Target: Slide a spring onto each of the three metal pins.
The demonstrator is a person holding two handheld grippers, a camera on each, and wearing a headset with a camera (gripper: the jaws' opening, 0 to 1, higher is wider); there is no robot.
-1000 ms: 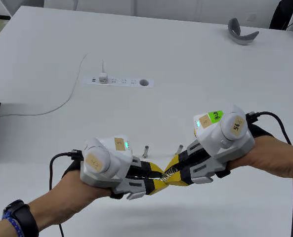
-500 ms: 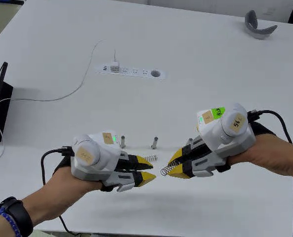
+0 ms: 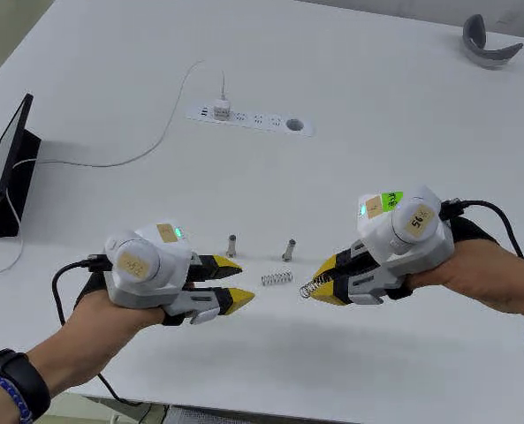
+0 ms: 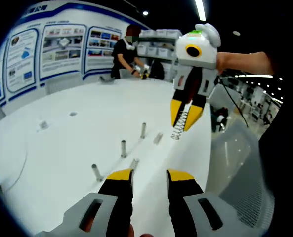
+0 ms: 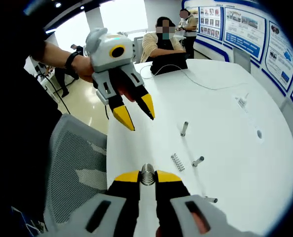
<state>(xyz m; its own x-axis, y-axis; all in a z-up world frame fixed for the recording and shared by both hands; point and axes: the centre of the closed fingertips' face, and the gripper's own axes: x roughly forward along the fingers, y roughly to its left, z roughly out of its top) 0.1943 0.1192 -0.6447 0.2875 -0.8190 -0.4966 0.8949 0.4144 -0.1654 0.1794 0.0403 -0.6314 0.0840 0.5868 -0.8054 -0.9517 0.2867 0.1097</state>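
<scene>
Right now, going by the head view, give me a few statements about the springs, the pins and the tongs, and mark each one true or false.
1. The right tongs grip a spring. True.
2. The left tongs are shut on a pin. False: they are open and hold nothing.
3. A loose spring lies on the table between the two tongs. True.
4. The upright pin nearest the left tongs already carries a spring. False: it is bare.
5. Nothing is plugged into the power strip. False: a white plug with a cable sits in it.
</scene>
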